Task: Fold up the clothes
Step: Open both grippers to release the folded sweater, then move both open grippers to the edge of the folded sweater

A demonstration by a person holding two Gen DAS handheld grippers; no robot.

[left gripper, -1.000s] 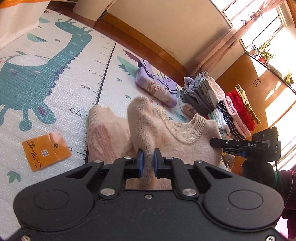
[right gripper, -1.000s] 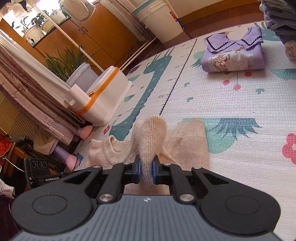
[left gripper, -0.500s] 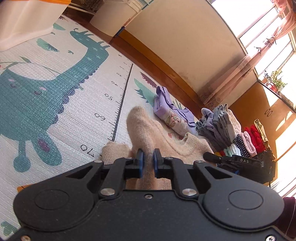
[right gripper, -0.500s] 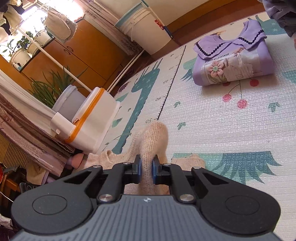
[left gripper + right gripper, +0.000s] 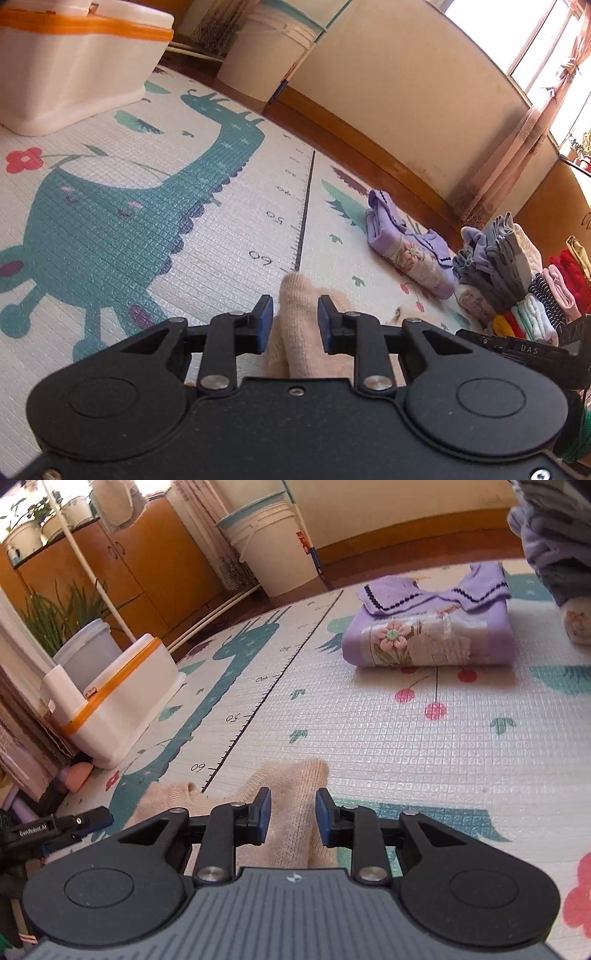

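Left gripper [image 5: 295, 323] released, right gripper [image 5: 291, 814] released — beige sweater [image 5: 291, 797] between, on play mat [image 5: 388, 746]

Left gripper [image 5: 294, 324]: black body, blue-padded fingers [image 5: 264, 322], silver screws; right gripper [image 5: 291, 812]: ribbed grey top.

My left gripper [image 5: 294, 323]: matt black plastic, blue pads [image 5: 265, 322], bright metal rivets. My right gripper [image 5: 291, 811]: the same, with a ribbed grey plastic housing. Beige sweater [image 5: 291, 801]: fuzzy knitted wool, ribbed at the collar. Play mat [image 5: 229, 236]: foam, embossed in a fine grid, faint sheen. Folded lilac garment [image 5: 432, 638]: smooth cloth with a knitted flower appliqué. Storage box [image 5: 122, 701] at far left: glossy white plastic, orange rim. Bucket [image 5: 269, 550]: dull white plastic. Cabinet [image 5: 122, 568]: smooth orange wood.
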